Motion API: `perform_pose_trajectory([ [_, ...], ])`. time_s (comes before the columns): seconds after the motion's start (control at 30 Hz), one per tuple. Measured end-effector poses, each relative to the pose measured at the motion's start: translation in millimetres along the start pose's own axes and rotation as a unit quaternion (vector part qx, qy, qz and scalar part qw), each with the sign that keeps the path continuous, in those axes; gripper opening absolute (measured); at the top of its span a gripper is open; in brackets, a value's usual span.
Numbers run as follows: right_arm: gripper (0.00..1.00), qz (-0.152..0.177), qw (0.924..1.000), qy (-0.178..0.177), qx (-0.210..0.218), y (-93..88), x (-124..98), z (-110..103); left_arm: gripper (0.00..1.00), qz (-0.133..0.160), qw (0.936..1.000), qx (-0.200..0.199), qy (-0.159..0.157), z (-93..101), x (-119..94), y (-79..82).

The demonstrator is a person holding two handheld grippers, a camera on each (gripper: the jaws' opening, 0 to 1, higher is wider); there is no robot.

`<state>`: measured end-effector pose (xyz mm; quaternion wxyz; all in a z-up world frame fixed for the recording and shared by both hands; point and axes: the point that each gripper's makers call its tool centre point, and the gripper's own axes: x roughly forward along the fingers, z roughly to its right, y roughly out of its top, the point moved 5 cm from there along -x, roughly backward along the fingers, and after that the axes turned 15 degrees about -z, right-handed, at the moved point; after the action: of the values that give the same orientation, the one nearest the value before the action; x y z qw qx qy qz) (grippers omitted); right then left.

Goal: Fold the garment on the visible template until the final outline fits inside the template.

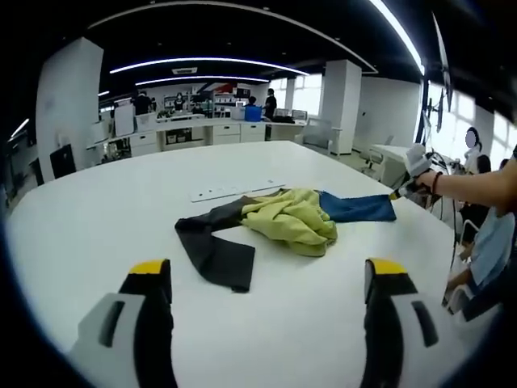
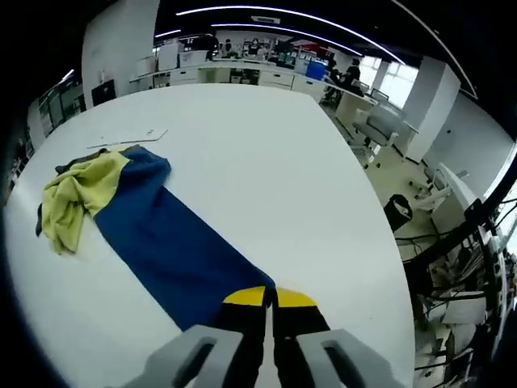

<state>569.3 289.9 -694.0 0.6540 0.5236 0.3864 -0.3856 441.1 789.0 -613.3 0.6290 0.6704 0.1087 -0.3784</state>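
Now: R gripper [image 2: 270,301] jaws clamped on blue sleeve [image 2: 174,250] end; L gripper [image 1: 266,279] jaws apart, clear of garment [image 1: 287,217]. Risk: pulling drags yellow bunch [image 2: 77,198] off template [image 1: 234,191], tightens wad.

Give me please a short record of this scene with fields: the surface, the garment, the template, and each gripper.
surface: white table
garment: crumpled garment with yellow, blue and dark grey parts; blue part stretched out toward the right gripper
template: white strip lies beyond the garment; whether it is the template, cannot tell
left gripper: open, holds nothing, short of the garment
right gripper: jaws shut on the end of the blue part
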Motion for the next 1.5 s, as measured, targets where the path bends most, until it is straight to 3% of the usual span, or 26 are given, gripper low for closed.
perform_pose_trajectory([
  [0.63, 0.01, -0.016, 0.9994, 0.030, 0.009, 6.4, 13, 10, 0.99, -0.005, 0.9999, -0.009, 0.001, -2.1, -2, -4.1],
  [0.83, 0.33, 0.002, 0.9990, 0.044, 0.005, 10.0, 3, 3, 0.99, -0.007, 1.0000, -0.007, 0.000, -0.5, 1, -3.3],
  [1.03, 0.47, 0.041, 0.9945, 0.084, -0.047, 18.1, -13, -31, 0.98, -0.006, 1.0000, 0.000, 0.000, 6.5, 10, 0.9],
  [1.27, 0.54, 0.066, 0.9803, 0.156, -0.103, 24.1, -28, -83, 0.90, -0.008, 0.9998, 0.017, -0.011, 23.9, 26, 4.6],
  [1.5, 0.58, 0.084, 0.9607, 0.222, -0.143, 24.6, -39, -135, 0.84, -0.007, 0.9995, 0.017, -0.025, 42.6, 45, 6.9],
])
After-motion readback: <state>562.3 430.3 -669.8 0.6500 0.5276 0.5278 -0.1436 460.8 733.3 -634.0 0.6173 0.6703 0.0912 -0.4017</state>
